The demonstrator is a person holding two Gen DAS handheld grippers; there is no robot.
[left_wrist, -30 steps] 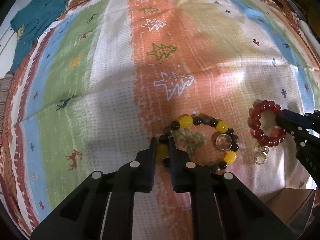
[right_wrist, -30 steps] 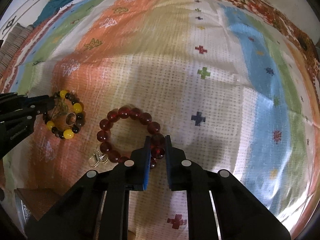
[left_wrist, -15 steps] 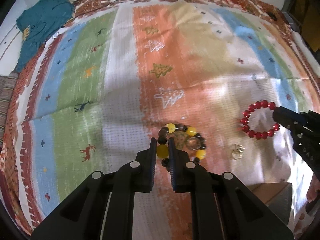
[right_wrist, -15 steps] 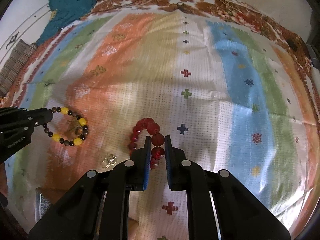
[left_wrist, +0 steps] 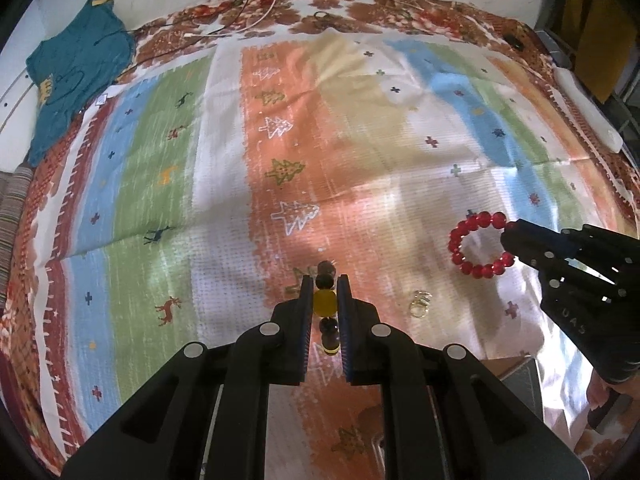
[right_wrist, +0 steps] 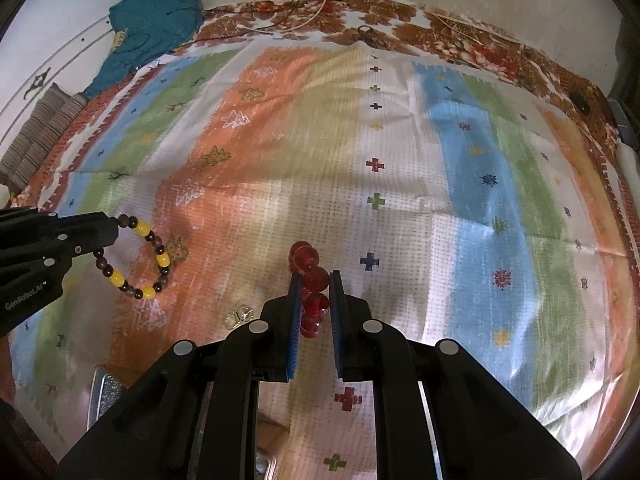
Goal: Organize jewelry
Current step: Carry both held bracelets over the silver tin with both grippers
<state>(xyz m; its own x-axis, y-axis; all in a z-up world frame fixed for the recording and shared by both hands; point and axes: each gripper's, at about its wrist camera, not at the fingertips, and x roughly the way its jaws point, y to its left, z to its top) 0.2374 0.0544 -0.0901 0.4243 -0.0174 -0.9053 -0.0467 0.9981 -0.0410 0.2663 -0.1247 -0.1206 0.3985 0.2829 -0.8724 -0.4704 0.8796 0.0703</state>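
My left gripper (left_wrist: 324, 298) is shut on a yellow and brown bead bracelet (left_wrist: 325, 304) and holds it in the air above the striped cloth (left_wrist: 224, 184); the bracelet (right_wrist: 136, 256) hangs from that gripper (right_wrist: 110, 228) at the left of the right wrist view. My right gripper (right_wrist: 315, 294) is shut on a red bead bracelet (right_wrist: 312, 280), lifted off the cloth; it shows as a ring (left_wrist: 478, 244) held by that gripper (left_wrist: 510, 232) at the right of the left wrist view. A small gold and clear jewelry piece (left_wrist: 419, 303) lies on the cloth between them, also in the right wrist view (right_wrist: 239, 316).
A box with a metallic tray (right_wrist: 105, 392) sits at the cloth's near edge, also in the left wrist view (left_wrist: 516, 372). A teal garment (left_wrist: 72, 76) lies at the far left. Cables (left_wrist: 240, 20) run along the far edge. A striped cushion (right_wrist: 36, 140) is at the left.
Both grippers have risen with their bracelets, which left the cloth and now hang in the air. The small gold piece stayed on the cloth. The ring that lay inside the yellow bracelet is out of view.
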